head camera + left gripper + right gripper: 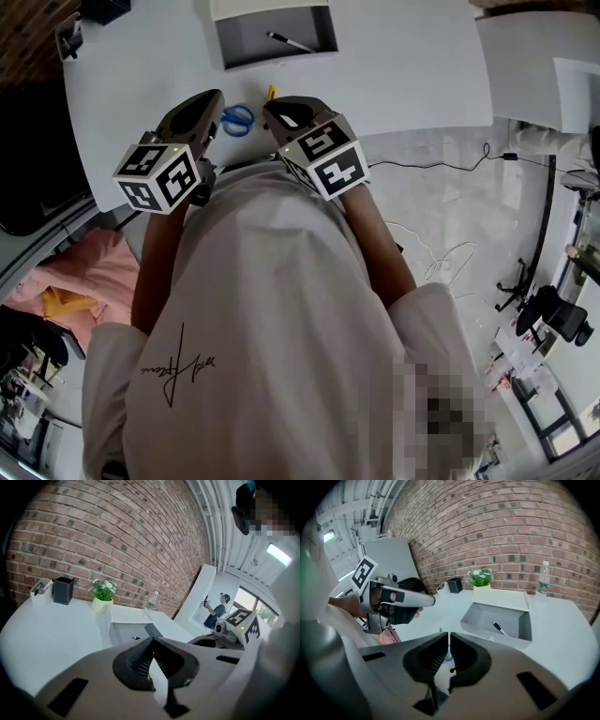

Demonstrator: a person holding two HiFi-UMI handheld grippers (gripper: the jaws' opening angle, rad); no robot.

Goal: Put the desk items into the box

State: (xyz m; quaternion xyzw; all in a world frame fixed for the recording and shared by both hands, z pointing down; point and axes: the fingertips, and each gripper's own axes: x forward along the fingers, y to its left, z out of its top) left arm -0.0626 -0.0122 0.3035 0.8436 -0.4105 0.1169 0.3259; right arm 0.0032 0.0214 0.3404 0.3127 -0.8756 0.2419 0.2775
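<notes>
The open grey box [225, 52] stands at the far side of the white desk with a black pen [291, 42] lying in it. In the right gripper view the box [483, 620] and pen [499, 628] lie ahead. Blue-handled scissors [237, 120] lie near the desk's front edge between my two grippers, and a small yellow item [272, 93] lies just beyond them. My left gripper [216, 98] hovers left of the scissors with its jaws together and nothing in them. My right gripper [270, 110] hovers to their right, shut and empty; blue shows below its jaws [448, 657].
Along the brick wall stand a potted plant [480, 581], a black holder [453, 584], a water bottle [543, 581] and a white holder [41, 591]. Pink cloth [89, 272] lies left of me; cables [441, 253] run over the floor at right. A person [215, 611] stands far off.
</notes>
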